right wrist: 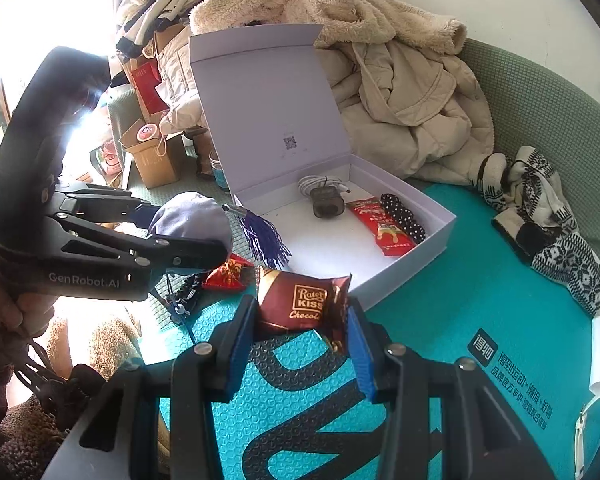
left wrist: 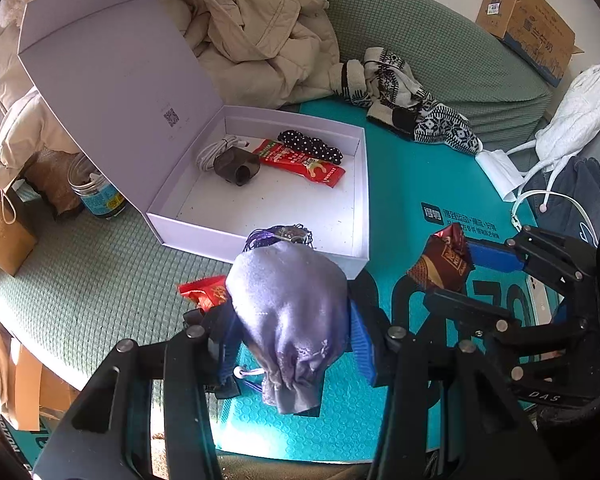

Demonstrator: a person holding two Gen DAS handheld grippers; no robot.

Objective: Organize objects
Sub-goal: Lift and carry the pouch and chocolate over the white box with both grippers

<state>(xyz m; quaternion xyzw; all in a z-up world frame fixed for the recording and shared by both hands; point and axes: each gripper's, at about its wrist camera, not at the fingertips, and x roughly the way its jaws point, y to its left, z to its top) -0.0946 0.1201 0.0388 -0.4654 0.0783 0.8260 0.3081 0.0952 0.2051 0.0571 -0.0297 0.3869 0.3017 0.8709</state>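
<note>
My left gripper (left wrist: 290, 320) is shut on a lilac satin pouch (left wrist: 292, 312) with a dark blue tassel, held just in front of the open white box (left wrist: 260, 240). In the right wrist view the left gripper (right wrist: 204, 236) holds the pouch (right wrist: 188, 216) at the box's left. My right gripper (right wrist: 302, 328) is shut on a dark red chocolate packet (right wrist: 300, 304), near the box's front edge (right wrist: 404, 280); it also shows in the left wrist view (left wrist: 444, 264). The box holds a white cable, a dark adapter (left wrist: 236, 166), a red snack packet (left wrist: 300, 162) and a dotted black band (left wrist: 312, 146).
A small red candy (left wrist: 206, 292) lies on the green sofa cover by the box's front. A beige coat (left wrist: 260, 40) is piled behind the box. A patterned knit (left wrist: 412, 100) lies on the teal mat at right. A jar (left wrist: 98, 196) stands left of the box.
</note>
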